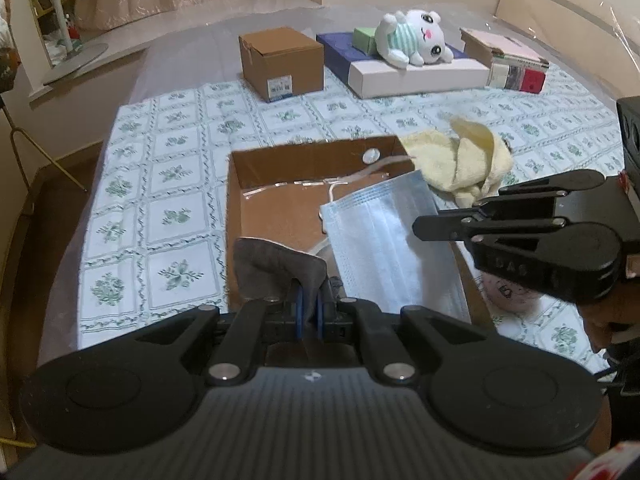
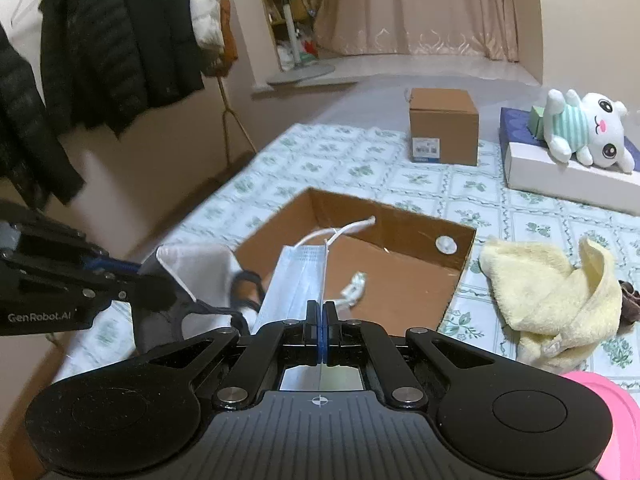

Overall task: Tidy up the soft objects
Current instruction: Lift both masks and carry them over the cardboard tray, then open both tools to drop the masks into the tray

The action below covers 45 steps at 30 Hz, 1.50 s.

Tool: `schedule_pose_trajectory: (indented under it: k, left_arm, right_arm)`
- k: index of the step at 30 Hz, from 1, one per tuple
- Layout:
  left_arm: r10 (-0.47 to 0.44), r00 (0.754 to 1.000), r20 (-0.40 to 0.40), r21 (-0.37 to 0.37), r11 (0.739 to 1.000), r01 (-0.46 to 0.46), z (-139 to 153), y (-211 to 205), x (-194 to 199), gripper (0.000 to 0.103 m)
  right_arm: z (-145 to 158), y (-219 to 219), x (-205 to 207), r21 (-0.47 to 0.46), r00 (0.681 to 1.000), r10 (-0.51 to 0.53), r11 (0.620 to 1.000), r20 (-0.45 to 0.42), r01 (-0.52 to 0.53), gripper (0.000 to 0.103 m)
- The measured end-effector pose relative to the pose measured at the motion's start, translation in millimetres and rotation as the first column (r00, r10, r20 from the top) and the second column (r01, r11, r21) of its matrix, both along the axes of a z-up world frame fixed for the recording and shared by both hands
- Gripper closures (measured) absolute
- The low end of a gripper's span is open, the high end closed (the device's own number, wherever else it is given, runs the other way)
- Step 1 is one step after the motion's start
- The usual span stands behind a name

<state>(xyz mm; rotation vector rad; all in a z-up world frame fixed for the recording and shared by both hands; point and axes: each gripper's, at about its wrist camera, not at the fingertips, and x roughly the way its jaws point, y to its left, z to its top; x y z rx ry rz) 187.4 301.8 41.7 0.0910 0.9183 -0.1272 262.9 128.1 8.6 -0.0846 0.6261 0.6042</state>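
Note:
An open brown cardboard box (image 1: 280, 204) lies on the patterned tablecloth; it also shows in the right wrist view (image 2: 400, 252). My left gripper (image 1: 310, 310) is shut on a grey mask (image 1: 276, 268) above the box's near edge. In the right wrist view it (image 2: 148, 280) holds that mask (image 2: 192, 268) at the left. My right gripper (image 2: 322, 320) is shut on a light blue surgical mask (image 2: 298, 280) over the box. In the left wrist view it (image 1: 436, 220) holds that mask (image 1: 384, 236) by its right edge. A yellow towel (image 1: 460, 160) lies right of the box.
A closed brown box (image 1: 280, 60), a flat white and blue box (image 1: 404, 68) with a white plush toy (image 1: 416, 36) on it and stacked books (image 1: 508, 60) stand at the back. A pink object (image 2: 604, 412) is near right. Coats (image 2: 112, 40) hang left of the table.

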Motion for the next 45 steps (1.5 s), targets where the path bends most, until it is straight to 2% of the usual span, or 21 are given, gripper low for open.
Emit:
schedule_pose_trajectory:
  k: [4,9,14,16,17,18,19,20,27,38,41,45]
  left_arm:
    - [-0.014,1.0,-0.017,-0.008,1.0,0.014,-17.0,0.6,9.1,0.098]
    - [-0.022,0.999,-0.034,-0.022,1.0,0.021,-29.7,3.6,16.0,0.097]
    - [-0.017,0.999,-0.03,-0.041,0.999,0.016,-28.6,7.5,12.5,0.091]
    - [-0.018,1.0,-0.022,-0.046,0.999,0.017,-24.3,7.2,8.3,0.084]
    - [-0.019,1.0,-0.016,-0.052,0.999,0.018,-21.7,6.9,5.6,0.082]
    - [-0.019,1.0,-0.013,-0.057,0.998,0.018,-19.6,6.3,3.0,0.077]
    - [-0.016,1.0,-0.01,-0.061,0.998,0.015,-17.4,6.1,0.6,0.073]
    - [-0.012,1.0,-0.005,-0.062,0.998,0.011,-15.3,6.0,-1.9,0.071]
    - [0.032,0.998,0.051,-0.072,0.997,-0.029,5.8,8.5,-27.7,0.07]
    - [0.158,0.979,0.13,-0.093,0.985,-0.147,26.3,-11.7,-85.2,0.064]
    - [0.21,0.964,0.166,-0.085,0.977,-0.198,29.3,-26.6,-102.6,0.058]
    - [0.267,0.938,0.221,-0.084,0.964,-0.254,32.7,-49.5,-124.8,0.037]
  right_arm:
    - [-16.9,12.2,7.0,-0.064,1.0,0.004,0.998,0.013,-0.003,0.103]
    - [-30.0,19.0,14.1,-0.073,1.0,0.028,0.997,-0.013,-0.029,0.102]
    - [-28.6,22.1,10.5,-0.082,0.999,0.05,0.995,0.01,-0.049,0.102]
    - [-26.2,21.4,7.7,-0.083,0.998,0.05,0.995,0.027,-0.047,0.101]
    - [-24.3,21.0,5.8,-0.08,0.998,0.047,0.996,0.034,-0.045,0.094]
    - [-22.1,20.1,4.4,-0.078,0.998,0.043,0.996,0.042,-0.04,0.076]
    - [-19.5,18.4,2.9,-0.072,0.998,0.039,0.997,0.053,-0.035,0.063]
    - [-16.7,16.1,0.9,-0.06,0.997,0.032,0.998,0.065,-0.028,0.045]
    - [6.7,2.6,-15.5,-0.051,0.991,0.029,0.998,0.13,-0.023,0.044]
    - [47.0,-48.7,-77.1,0.075,0.984,0.002,0.997,0.18,-0.016,0.044]
    - [49.8,-66.1,-96.1,0.11,0.987,-0.009,0.994,0.163,-0.01,0.044]
    - [49.6,-95.1,-120.8,0.152,0.989,-0.037,0.988,0.146,0.015,0.044]
